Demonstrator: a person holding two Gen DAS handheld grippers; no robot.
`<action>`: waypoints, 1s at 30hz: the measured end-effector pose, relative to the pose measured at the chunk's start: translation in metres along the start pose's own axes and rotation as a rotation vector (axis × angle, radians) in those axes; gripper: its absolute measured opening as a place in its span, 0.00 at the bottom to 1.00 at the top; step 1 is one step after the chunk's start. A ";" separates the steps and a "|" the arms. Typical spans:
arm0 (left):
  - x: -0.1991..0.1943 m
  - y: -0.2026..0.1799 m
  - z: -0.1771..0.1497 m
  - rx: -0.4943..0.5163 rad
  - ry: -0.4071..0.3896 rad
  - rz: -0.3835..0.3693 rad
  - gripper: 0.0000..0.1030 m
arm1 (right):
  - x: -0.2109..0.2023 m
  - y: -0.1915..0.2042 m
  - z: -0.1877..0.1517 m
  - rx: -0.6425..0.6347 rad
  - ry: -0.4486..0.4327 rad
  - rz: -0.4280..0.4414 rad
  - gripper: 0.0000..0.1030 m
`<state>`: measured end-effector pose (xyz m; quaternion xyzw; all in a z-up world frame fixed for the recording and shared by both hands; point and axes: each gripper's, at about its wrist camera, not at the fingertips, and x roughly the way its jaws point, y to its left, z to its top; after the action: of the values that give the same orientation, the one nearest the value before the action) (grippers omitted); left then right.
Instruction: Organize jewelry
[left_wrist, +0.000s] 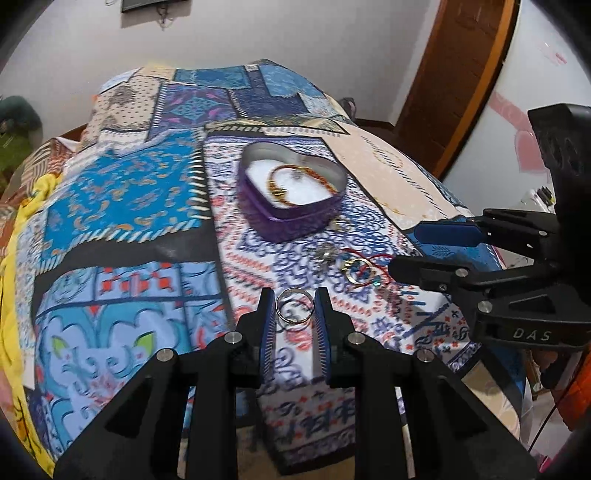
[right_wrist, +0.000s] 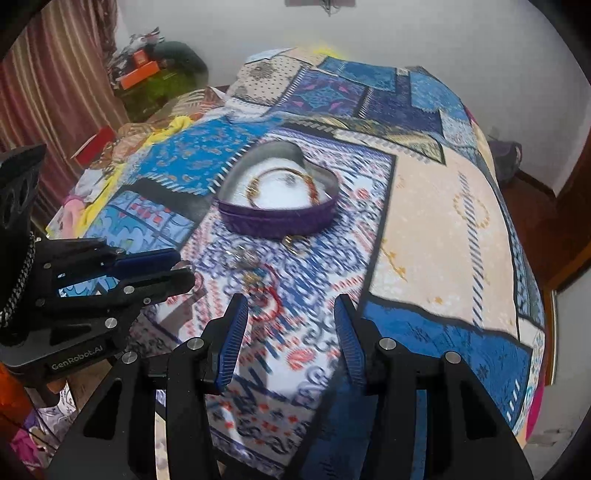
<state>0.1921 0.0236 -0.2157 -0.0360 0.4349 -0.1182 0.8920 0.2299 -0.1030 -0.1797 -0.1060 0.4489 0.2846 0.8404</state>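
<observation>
My left gripper (left_wrist: 294, 308) is shut on a silver bangle (left_wrist: 294, 308), held between its blue pads above the patterned bedspread. A purple heart-shaped box (left_wrist: 291, 218) stands open ahead with a gold and red bracelet (left_wrist: 295, 177) inside; it also shows in the right wrist view (right_wrist: 277, 219). Loose jewelry lies in front of the box: a silver piece (left_wrist: 325, 254), a gold ring (left_wrist: 356, 271) and a red cord bracelet (right_wrist: 267, 295). My right gripper (right_wrist: 291, 314) is open and empty above the red cord bracelet; it also shows in the left wrist view (left_wrist: 413, 254).
The patterned bedspread (left_wrist: 122, 206) covers the whole bed. A wooden door frame (left_wrist: 454, 85) stands at the right. Clutter and a curtain (right_wrist: 55, 92) lie beyond the bed's left side. A small gold piece (right_wrist: 295, 243) lies against the box's front.
</observation>
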 end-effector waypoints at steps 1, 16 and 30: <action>-0.002 0.002 -0.001 -0.007 -0.004 0.003 0.20 | 0.001 0.004 0.003 -0.010 -0.005 0.006 0.44; -0.010 0.026 -0.010 -0.061 -0.025 0.003 0.20 | 0.036 0.019 0.011 -0.063 0.089 0.012 0.14; -0.022 0.018 -0.001 -0.047 -0.060 0.008 0.20 | 0.002 0.012 0.014 -0.034 0.001 -0.002 0.08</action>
<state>0.1817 0.0462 -0.2020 -0.0586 0.4106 -0.1034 0.9040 0.2338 -0.0868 -0.1727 -0.1210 0.4443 0.2915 0.8384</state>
